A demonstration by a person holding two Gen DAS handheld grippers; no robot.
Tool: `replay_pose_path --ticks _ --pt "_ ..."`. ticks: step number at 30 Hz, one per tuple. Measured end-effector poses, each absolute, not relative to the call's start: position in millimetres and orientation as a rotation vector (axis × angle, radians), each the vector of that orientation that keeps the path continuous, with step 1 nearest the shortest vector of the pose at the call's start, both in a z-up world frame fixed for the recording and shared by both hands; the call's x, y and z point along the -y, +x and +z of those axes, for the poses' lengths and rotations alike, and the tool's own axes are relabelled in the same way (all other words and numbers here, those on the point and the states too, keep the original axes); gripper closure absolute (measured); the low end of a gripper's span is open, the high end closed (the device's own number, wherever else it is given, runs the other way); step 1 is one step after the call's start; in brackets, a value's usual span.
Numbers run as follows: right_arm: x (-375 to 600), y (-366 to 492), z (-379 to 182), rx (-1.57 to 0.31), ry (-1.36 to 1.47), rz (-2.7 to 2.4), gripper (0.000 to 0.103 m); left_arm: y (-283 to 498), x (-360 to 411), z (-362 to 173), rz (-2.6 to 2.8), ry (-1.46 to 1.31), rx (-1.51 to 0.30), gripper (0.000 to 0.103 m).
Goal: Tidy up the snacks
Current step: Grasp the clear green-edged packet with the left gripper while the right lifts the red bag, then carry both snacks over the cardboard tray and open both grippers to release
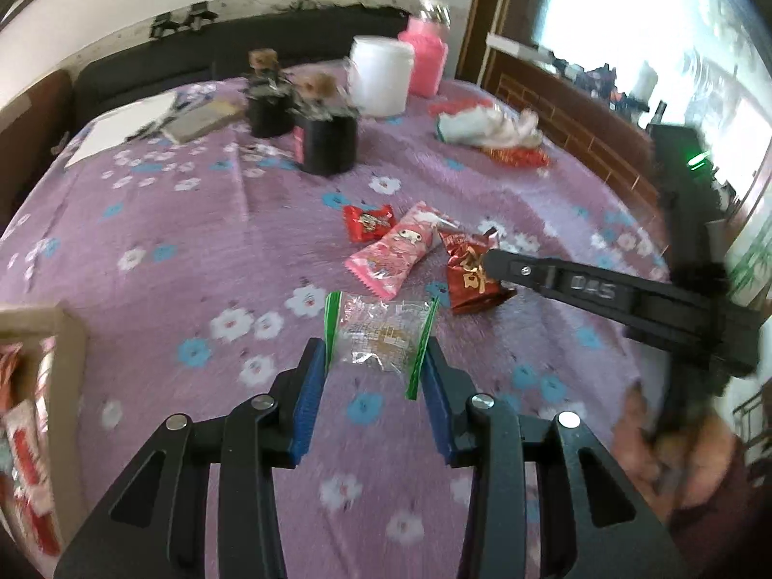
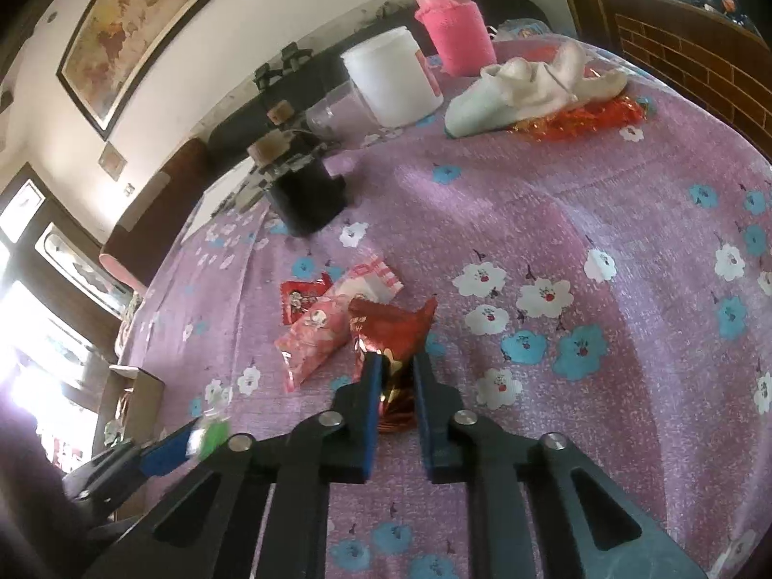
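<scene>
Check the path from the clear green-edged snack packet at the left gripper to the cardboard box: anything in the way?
Nothing visible. The clear green-edged snack packet sits between the left gripper's fingers; the cardboard box is to its left, with only bare purple floral cloth between. The other snacks lie on the far side.

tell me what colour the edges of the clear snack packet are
Green edges on the clear snack packet, best in the left wrist view.

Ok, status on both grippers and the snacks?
Left gripper shut on clear packet. Right gripper shut on red packet. Pink packet alongside.
</scene>
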State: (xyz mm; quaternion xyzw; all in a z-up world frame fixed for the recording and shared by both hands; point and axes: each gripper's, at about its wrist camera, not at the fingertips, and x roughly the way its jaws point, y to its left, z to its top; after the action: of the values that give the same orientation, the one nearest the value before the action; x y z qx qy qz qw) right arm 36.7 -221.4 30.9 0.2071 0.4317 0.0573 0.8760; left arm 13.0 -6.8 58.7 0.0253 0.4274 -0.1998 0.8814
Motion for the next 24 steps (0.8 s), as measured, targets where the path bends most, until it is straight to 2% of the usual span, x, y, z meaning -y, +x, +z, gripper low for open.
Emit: replay_pose_path --ticks 3,5,6,7,8,10,12,14,15,17,24 --pt "222 37 30 -0.898 0.444 0.129 0.09 -9 -18 71 -0.403 0.014 -0.872 0.066" --pt "223 36 30 -0.884 0.47 0.15 0.084 -22 -33 76 -0.393 -0.008 -0.864 0.066" --pt "222 36 30 -0.882 0.463 0.14 0.08 -28 -41 78 -0.385 -0.023 -0.859 0.066" --pt "219 37 30 -0.886 0.445 0.135 0.062 -36 -51 79 -0.377 -0.045 -0.856 0.066" --pt "214 39 29 -0.888 0.424 0.135 0.053 -40 -58 80 -0.371 -0.061 -0.855 0.066" --pt "203 41 27 -0.891 0.368 0.122 0.053 -53 -77 82 -0.345 -0.094 -0.844 0.066" --pt "188 42 27 -0.884 0.278 0.106 0.054 -67 -98 84 -0.306 -0.124 -0.827 0.066" --pt "179 42 26 -0.892 0.23 0.117 0.075 -79 -121 84 -0.263 -0.159 -0.815 0.066" --pt "178 41 25 -0.891 0.22 0.116 0.076 -86 -136 84 -0.238 -0.186 -0.808 0.066" --pt "178 36 26 -0.88 0.215 0.117 0.085 -97 -161 83 -0.196 -0.229 -0.796 0.066" --pt "170 10 31 -0.857 0.186 0.089 0.096 -138 -255 72 -0.056 -0.392 -0.764 0.066"
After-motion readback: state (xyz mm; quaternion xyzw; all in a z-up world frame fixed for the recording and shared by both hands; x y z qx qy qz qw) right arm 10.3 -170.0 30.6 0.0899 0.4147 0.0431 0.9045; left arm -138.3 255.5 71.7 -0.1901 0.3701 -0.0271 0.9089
